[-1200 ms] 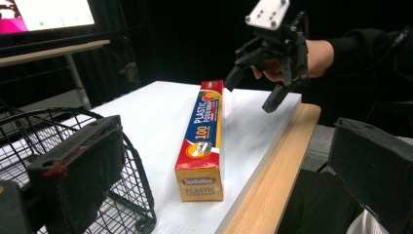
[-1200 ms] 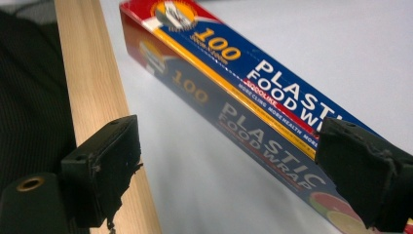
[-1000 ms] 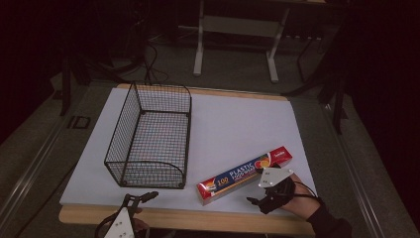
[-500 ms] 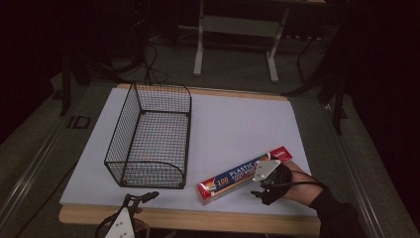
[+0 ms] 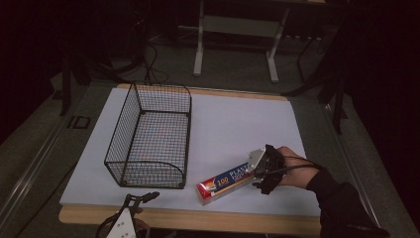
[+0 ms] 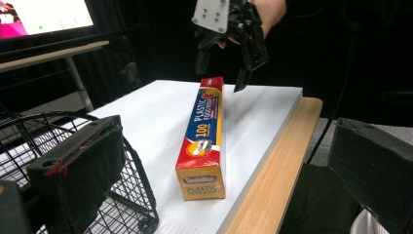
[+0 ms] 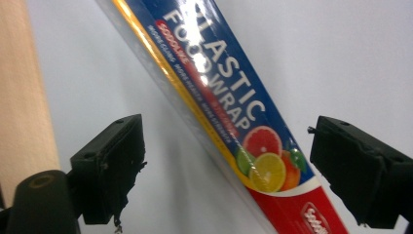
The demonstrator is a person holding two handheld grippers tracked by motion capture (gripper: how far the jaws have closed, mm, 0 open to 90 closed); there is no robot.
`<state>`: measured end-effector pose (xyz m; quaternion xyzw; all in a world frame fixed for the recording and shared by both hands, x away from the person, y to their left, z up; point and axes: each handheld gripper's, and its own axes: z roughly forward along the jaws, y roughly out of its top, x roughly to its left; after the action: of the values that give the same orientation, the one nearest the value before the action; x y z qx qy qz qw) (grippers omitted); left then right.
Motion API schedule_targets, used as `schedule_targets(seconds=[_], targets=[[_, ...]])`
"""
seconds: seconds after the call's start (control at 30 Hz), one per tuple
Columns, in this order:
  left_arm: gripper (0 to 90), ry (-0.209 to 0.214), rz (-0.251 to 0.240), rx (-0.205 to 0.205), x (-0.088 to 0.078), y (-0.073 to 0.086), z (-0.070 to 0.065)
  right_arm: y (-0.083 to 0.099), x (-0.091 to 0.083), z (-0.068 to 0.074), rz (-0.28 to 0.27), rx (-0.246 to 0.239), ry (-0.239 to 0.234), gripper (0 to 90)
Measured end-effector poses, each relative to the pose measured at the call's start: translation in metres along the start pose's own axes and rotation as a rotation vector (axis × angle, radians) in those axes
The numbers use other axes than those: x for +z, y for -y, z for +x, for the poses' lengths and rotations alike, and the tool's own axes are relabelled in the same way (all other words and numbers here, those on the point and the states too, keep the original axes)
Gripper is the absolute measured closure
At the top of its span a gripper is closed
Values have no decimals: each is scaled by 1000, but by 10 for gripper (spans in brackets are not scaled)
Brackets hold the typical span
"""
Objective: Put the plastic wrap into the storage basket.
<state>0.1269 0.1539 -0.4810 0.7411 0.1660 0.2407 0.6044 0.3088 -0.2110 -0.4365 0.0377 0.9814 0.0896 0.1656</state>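
1. Right gripper: black body w/ grey 3-cornered plate on top (small screw holes), thin black cable behind jaws.
2. Person's sleeve: dark, long.
3. Left gripper: black jaws, blocky pads, grey plate behind.

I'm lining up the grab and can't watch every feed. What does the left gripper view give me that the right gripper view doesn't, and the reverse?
Left gripper view alone: the black wire mesh basket, the wooden table edge, the box's square near end, and the right tool open above the far end of the long red-and-blue plastic food wrap box.

Right gripper view alone: close-up citrus fruit print between its open jaws.

Both: the box lying flat on the white table surface.
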Motion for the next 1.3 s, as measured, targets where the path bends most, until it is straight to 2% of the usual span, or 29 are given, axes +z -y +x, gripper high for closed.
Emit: schedule_targets(seconds=[0.03,0.17,0.3,0.4,0.57,0.63,0.77,0.83,0.93,1.1,1.2,1.3], targets=[[6,-3,2,4,0,0,0,-3,1,-2,11,-4,9,112],[6,0,4,6,0,0,-1,-12,7,-6,61,-39,-25,113],[7,3,4,5,0,0,0,-20,10,-9,72,-63,-37,126],[6,2,9,13,0,0,-1,-24,12,-11,78,-66,-27,126],[6,6,8,13,1,0,-1,-32,21,-11,107,-104,-60,127],[6,8,7,9,0,0,-1,-35,28,-11,130,-123,-100,136],[6,12,12,9,1,0,-1,-37,39,-11,160,-144,-100,136],[6,14,11,10,1,0,-1,-41,48,-12,189,-161,-124,138],[7,15,11,6,1,0,0,-44,54,-12,187,-179,-131,141],[7,16,10,6,0,0,-1,-47,65,-13,222,-208,-170,148],[6,16,10,5,1,1,0,-48,74,-13,243,-251,-185,173],[6,18,9,1,0,1,0,-48,79,-12,276,-267,-203,221]])
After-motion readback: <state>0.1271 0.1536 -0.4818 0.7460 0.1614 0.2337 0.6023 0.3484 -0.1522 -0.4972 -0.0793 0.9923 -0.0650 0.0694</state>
